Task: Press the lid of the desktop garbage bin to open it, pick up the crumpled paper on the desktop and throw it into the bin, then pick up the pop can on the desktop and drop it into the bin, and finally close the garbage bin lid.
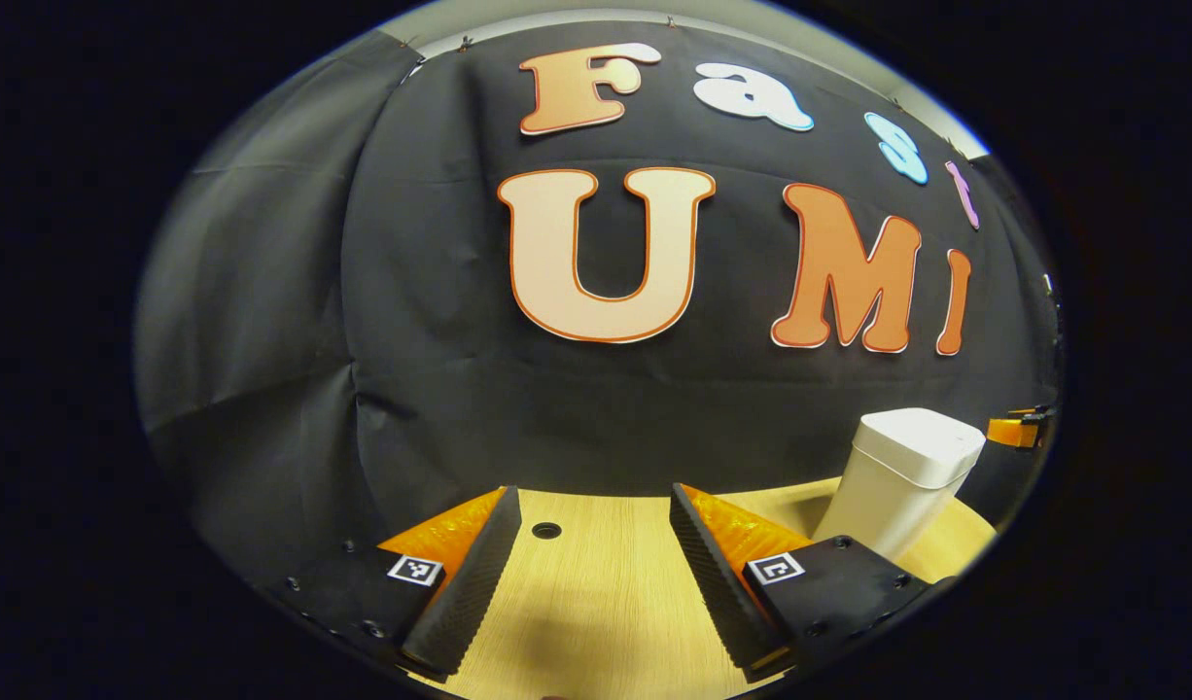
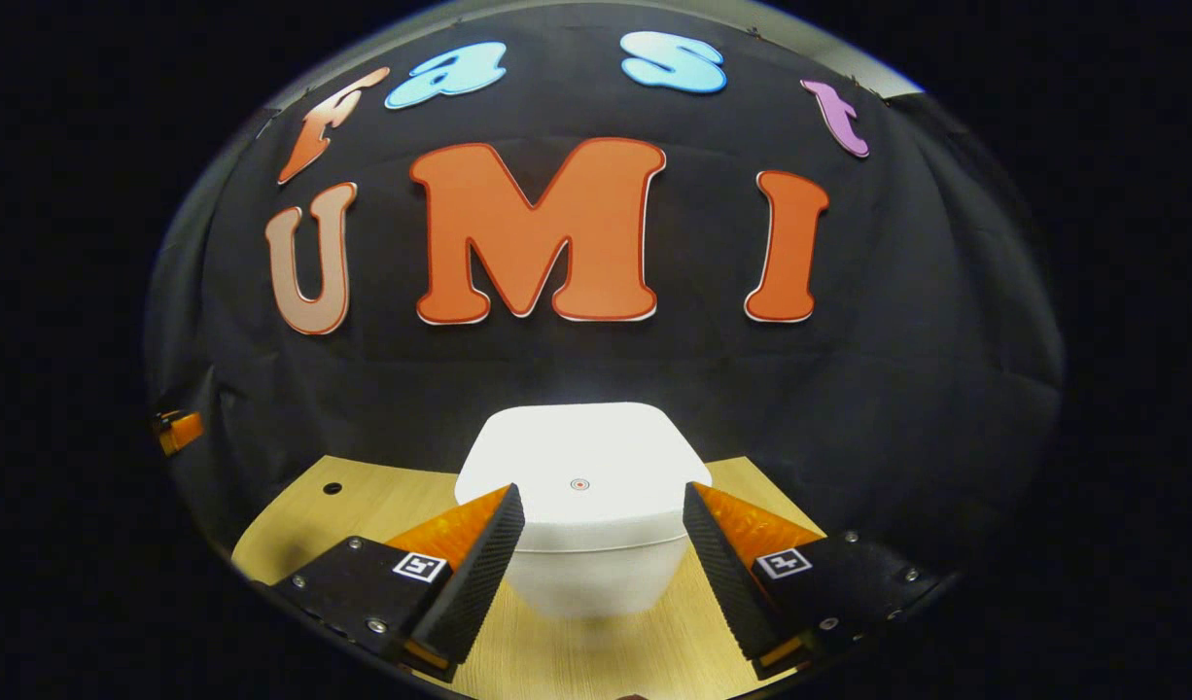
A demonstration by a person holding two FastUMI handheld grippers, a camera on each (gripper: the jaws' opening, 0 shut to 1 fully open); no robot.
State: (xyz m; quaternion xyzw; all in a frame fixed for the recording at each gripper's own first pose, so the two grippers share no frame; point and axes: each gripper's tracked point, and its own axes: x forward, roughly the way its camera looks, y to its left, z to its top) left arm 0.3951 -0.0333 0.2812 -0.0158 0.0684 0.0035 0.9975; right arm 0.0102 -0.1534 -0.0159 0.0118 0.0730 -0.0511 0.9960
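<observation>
Pale wood-grain table (image 1: 596, 603) ran under both grippers. In the left gripper view, the left gripper (image 1: 588, 530) hung low over bare tabletop, its fingers (image 1: 465, 583) spread wide apart and gripping nothing; between them lay only wood, and a small dark round hole (image 1: 546, 531) sat in the table just beyond the left-hand finger. Farther off to the right of that view stood the white garbage bin (image 1: 897, 481), upright on the table near the cloth wall, lid down. Past the bin, at the far right edge, a sliver of the other gripper (image 1: 1016, 431) showed; too small to make out more. In the right gripper view, the right gripper (image 2: 604, 525) was likewise released, fingers (image 2: 474, 574) wide and empty, held just in front of the bin (image 2: 586, 544), which sat centred between them but was not touched by either. The bin's lid (image 2: 581, 467) was closed and flat, with a small round mark (image 2: 579, 483) near its middle. The same table hole (image 2: 333, 488) lay to the left, and the other gripper's tip (image 2: 176, 430) showed at the far left edge. Black cloth wall (image 2: 596, 369) stood behind everything.
</observation>
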